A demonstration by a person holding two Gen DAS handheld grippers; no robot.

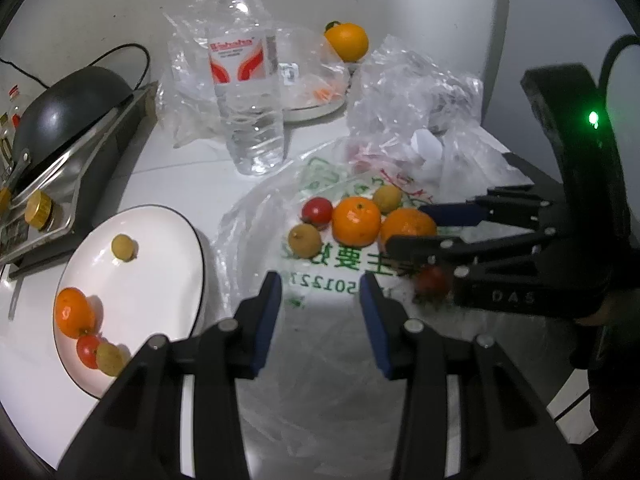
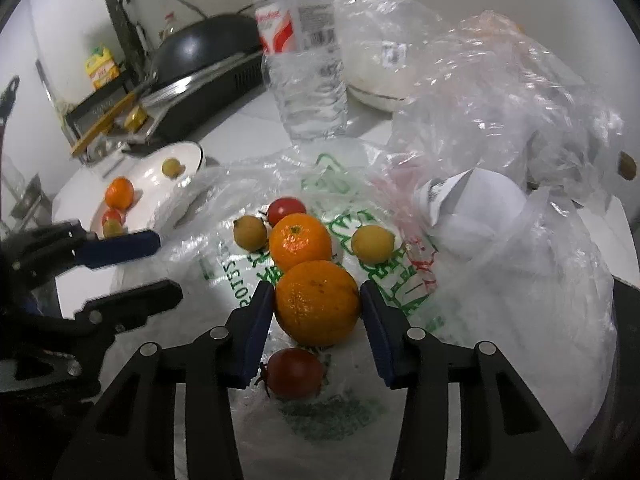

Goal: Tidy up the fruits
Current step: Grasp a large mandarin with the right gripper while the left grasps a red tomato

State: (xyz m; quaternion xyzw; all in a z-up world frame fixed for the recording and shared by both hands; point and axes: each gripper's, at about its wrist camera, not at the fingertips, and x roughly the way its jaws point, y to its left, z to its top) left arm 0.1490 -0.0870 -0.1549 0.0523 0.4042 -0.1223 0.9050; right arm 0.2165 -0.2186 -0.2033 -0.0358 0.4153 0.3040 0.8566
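right hand-held gripper [image 2: 318, 316] spread, straddling mandarin [image 2: 317, 303] to pinch it | left hand-held gripper [image 1: 320, 300] spread, empty | white plate [image 1: 192, 240] awaits

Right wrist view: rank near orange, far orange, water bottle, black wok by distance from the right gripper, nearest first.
1. Near orange: between the fingers of the right gripper, on the plastic bag.
2. Far orange: just behind it, centre.
3. Water bottle: upright past the bag, centre.
4. Black wok: far left, on the stove.
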